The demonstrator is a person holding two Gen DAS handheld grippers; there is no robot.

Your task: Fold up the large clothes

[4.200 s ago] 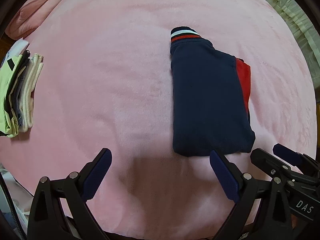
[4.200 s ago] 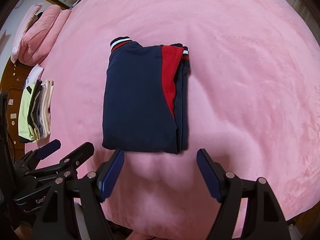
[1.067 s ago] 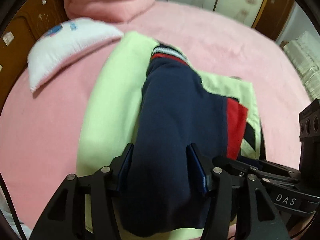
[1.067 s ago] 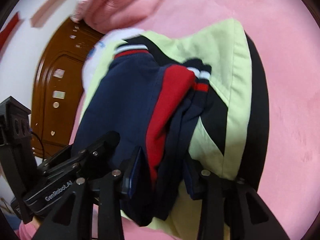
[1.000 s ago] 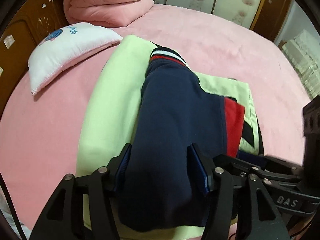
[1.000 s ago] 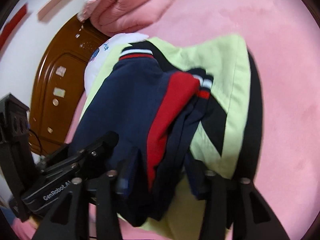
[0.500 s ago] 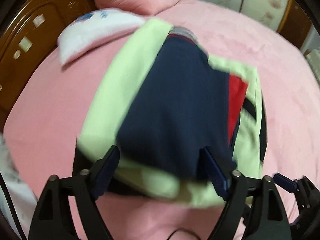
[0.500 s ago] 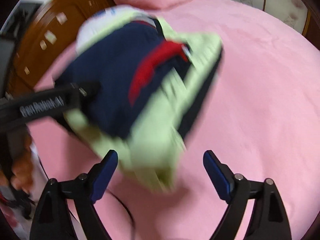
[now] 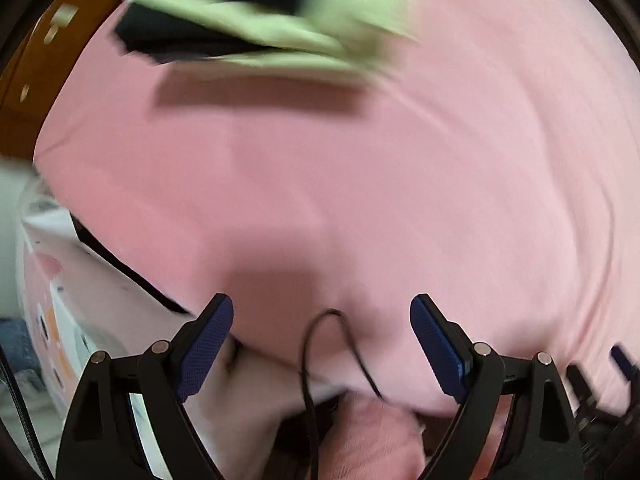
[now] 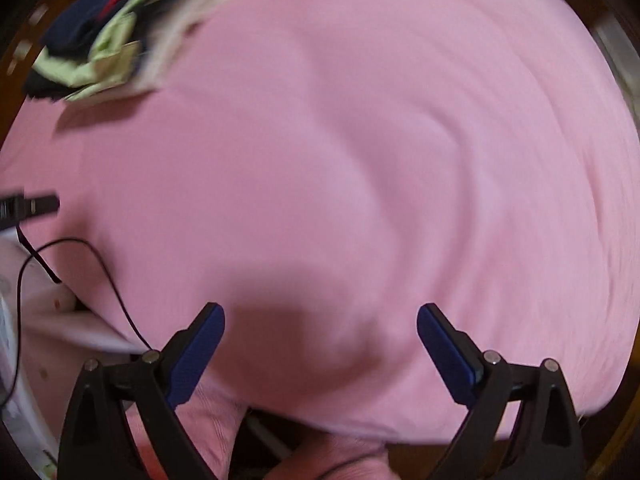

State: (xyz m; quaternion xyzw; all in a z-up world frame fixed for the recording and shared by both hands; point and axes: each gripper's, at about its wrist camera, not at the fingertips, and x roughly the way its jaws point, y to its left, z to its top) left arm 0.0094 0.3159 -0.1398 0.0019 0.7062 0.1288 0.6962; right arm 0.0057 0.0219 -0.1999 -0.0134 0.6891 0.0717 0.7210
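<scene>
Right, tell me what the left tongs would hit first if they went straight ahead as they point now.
Open and empty, the left tongs point at bare pink blanket; that would likely come first. The stack of folded clothes lies farther off, toward the top of the blurred view, so depth is uncertain.

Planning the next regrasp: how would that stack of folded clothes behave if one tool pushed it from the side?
The clothes stack looks soft and layered, so it would probably shear, its top layers sliding first. It sits on a plush pink blanket, which likely drags the bottom layer. Both views are blurred, so this is tentative.
</scene>
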